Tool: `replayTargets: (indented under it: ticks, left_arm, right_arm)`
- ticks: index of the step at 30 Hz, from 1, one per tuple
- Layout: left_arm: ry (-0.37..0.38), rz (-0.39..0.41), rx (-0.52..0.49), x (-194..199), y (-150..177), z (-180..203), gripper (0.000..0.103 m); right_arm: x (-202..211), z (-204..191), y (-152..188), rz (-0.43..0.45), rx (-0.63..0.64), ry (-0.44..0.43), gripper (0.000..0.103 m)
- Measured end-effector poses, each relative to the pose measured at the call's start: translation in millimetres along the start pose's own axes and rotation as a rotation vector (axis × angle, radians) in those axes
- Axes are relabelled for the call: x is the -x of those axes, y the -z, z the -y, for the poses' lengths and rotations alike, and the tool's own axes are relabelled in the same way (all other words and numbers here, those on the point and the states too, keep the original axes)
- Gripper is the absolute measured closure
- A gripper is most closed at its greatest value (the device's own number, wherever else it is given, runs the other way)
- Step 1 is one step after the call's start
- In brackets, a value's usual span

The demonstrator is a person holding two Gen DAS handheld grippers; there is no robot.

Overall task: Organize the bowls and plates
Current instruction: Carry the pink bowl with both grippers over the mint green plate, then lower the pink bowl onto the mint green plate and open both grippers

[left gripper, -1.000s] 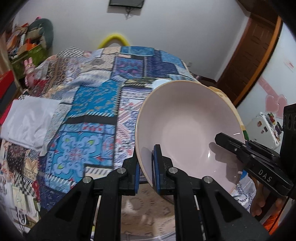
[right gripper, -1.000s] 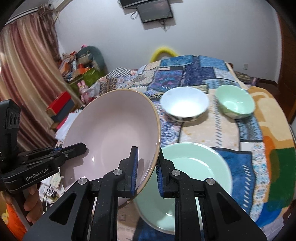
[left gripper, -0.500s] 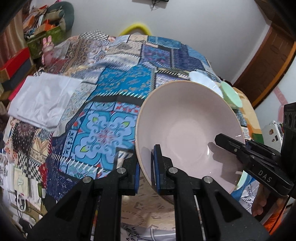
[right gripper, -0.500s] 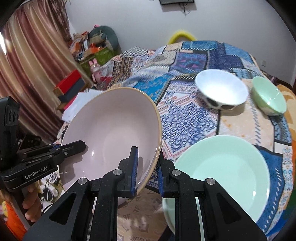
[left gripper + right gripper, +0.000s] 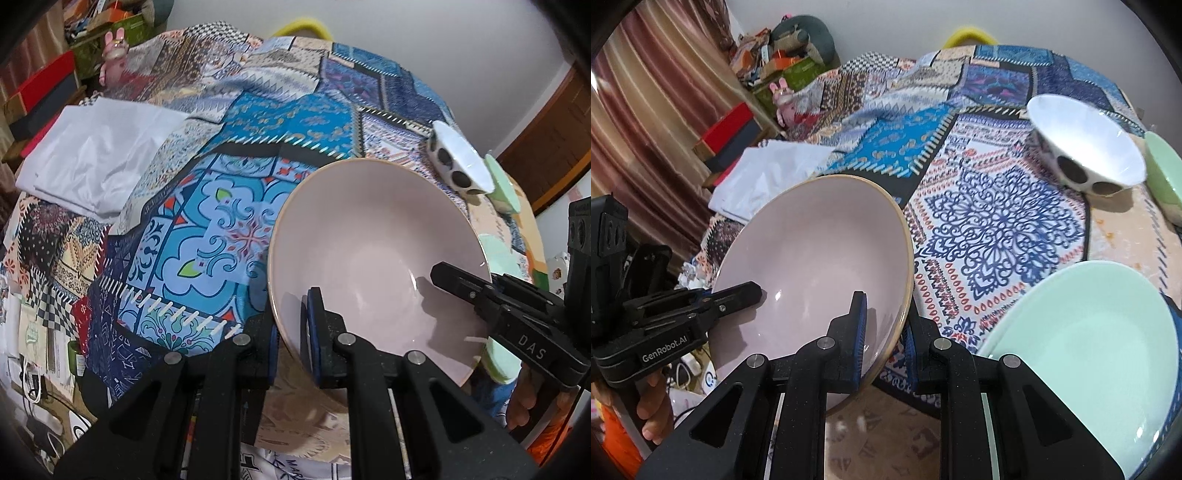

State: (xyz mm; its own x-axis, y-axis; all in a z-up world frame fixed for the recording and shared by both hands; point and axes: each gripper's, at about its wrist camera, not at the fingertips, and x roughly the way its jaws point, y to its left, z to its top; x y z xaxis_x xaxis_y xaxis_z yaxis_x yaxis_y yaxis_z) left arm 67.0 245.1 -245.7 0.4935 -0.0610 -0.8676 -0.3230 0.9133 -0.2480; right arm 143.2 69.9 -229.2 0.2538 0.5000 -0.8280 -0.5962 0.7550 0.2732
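I have the pink bowl (image 5: pixel 373 251) pinched between both claws, one on each side of its rim. My left gripper (image 5: pixel 291 332) is clamped narrow on the near-left edge, one blue pad inside the bowl and one outside; my right gripper (image 5: pixel 884 332) is clamped the same way on the opposite edge, so each claw shows as a black arm reaching in across the other's view. The bowl is tilted, its hollow facing up toward me, above the near edge of the patchwork cloth (image 5: pixel 207 236). It is smooth and glossy, pale pink inside with a thin tan rim, wide and shallow. Just to the right of my right claw lies a mint-green plate (image 5: pixel 1089 332), flat, round and shiny, resting on the cloth. Farther back stands a white bowl (image 5: pixel 1086 147) with dark round spots on its outer wall, and beside it a small green bowl (image 5: pixel 1163 170). The cloth is a busy print of blue, red and cream patches. A folded white sheet (image 5: pixel 96 151) lies at its left.
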Motion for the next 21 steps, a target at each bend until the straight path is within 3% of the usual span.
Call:
replayTargets:
  ticks: [9, 21]
  left_arm:
    - [-0.035, -0.004, -0.04, -12, 4, 3, 0.09]
    - [-0.076, 0.057, -0.047, 12, -4, 8, 0.088]
  right_arm:
    - [-7, 5, 1, -0.02, 0.013, -0.003, 0.086]
    - [44, 14, -3, 0.096, 0.01, 0.033, 0.083]
